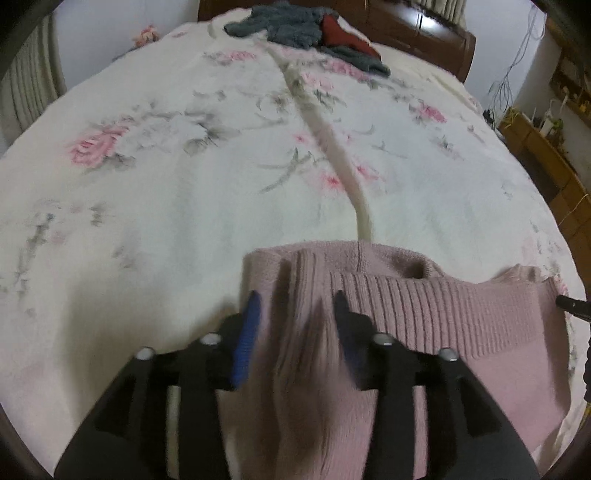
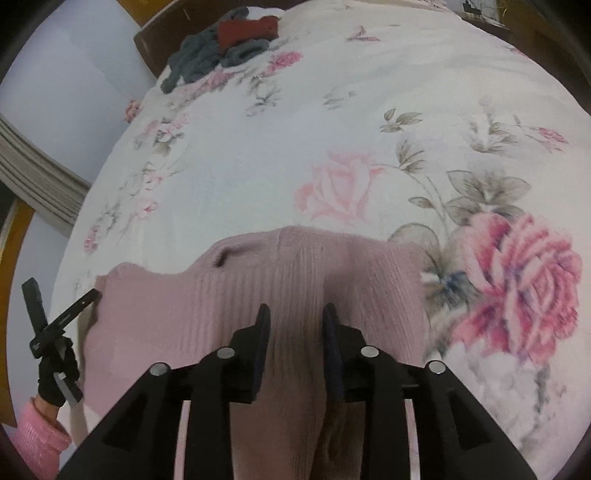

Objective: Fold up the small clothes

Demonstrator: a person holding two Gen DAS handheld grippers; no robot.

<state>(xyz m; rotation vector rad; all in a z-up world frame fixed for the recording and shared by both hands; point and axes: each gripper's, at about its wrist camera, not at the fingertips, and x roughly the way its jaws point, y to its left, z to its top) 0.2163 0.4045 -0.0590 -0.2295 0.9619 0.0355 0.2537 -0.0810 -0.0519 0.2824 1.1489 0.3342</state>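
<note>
The pink knit [image 1: 424,306] lies on the bed [image 1: 147,221], bunched up between and just beyond both pairs of fingers. The left gripper [image 1: 297,314] has its fingers apart, with a ridge of ribbed cloth rising between them; whether the pads press the cloth or only straddle it I cannot tell. The right gripper [image 2: 295,325] stands the same way: fingers apart, a fold of the knit running up the gap between them, contact unclear.

Risks, as I judge them: the knit is thick and loose, so a shallow pinch may catch only the top layer, and the lower layer would trail and spoil the fold. If one gripper lifts ahead of the other, the cloth may twist, since both hold near the same edge. The ribbed hem stretches, so a pull could drag the whole piece across the bed rather than fold it.

Well beyond the fingers, at the far end of the bed, sits a pile [image 1: 306,26] of grey and red clothes; it is clear of the work. A pale ridge [image 1: 325,140] in the cover runs from just past the knit toward the pile and could snag a sliding edge. Nothing else stands between the fingers and the knit.
</note>
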